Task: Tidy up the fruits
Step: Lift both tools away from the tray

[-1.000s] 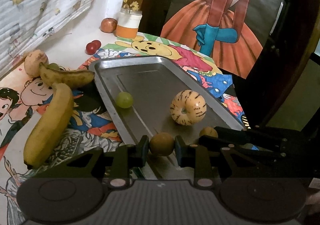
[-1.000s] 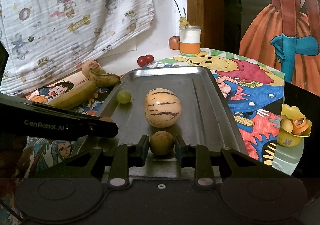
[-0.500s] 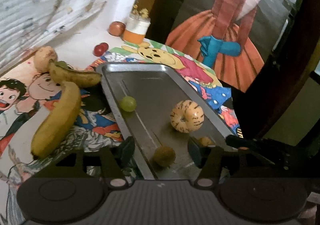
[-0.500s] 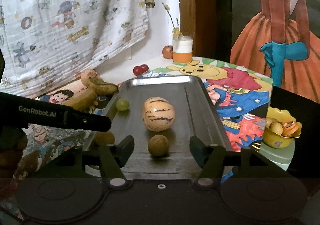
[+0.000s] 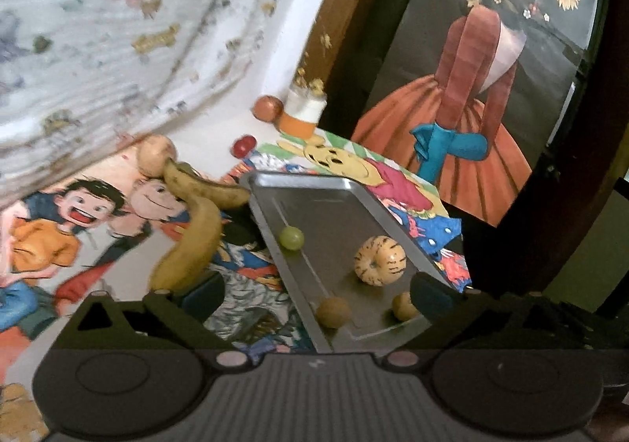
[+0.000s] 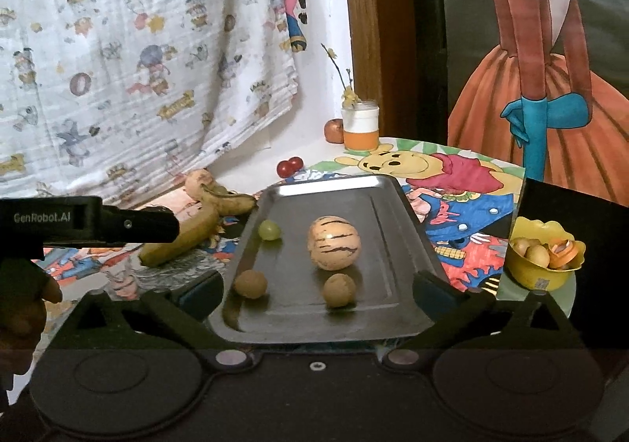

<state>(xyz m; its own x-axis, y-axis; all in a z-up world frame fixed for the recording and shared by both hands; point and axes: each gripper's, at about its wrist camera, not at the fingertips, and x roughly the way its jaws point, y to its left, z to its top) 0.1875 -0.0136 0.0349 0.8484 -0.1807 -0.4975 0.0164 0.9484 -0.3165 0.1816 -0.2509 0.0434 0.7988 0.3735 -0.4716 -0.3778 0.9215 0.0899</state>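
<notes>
Cartoon-printed cloth (image 6: 129,61) is hung behind a counter (image 6: 471,214) covered with bright drawings, on which a metal tray (image 6: 409,214) is set. Both hand-held grippers are seen with jaws opening and nothing between them: the left hand-held gripper (image 5: 314,294) and the right hand-held gripper (image 6: 318,294) are released. On the tray, a striped melon (image 6: 334,242) is placed at the centre, a grape (image 6: 269,230) at ten o'clock from it, one brown fruit (image 6: 339,290) at six o'clock and another brown fruit (image 6: 250,284) at eight o'clock. Two bananas (image 6: 196,230) are left on the counter at nine o'clock from the tray, and a yellow bowl (image 6: 544,265) is seen at three o'clock.
</notes>
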